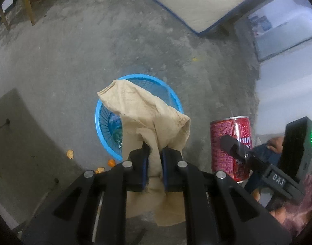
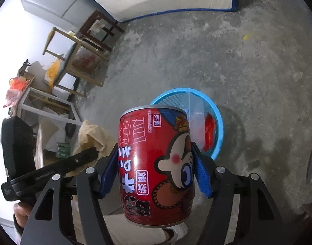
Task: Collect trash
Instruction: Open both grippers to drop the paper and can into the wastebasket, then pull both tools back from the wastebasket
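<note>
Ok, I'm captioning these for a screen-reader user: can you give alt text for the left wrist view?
The left tongs pinch a crumpled brown paper sheet above a blue mesh basket on a concrete floor. To the right, the right tongs hold a red drink can; orange peel scraps lie by the basket.

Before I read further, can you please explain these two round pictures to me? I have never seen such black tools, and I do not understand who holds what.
There is no robot here. A person carries two hand-held grippers, each with a wide-angle camera looking along its two fingers. One picture comes from the left gripper, which pinches a crumpled brown paper. The other comes from the right gripper, whose blue pads clamp a red drink can. Each view also shows the other tool at its edge. Below them on the grey concrete floor stands a blue mesh basket with some rubbish already inside. Small orange scraps lie on the floor beside it.
</note>
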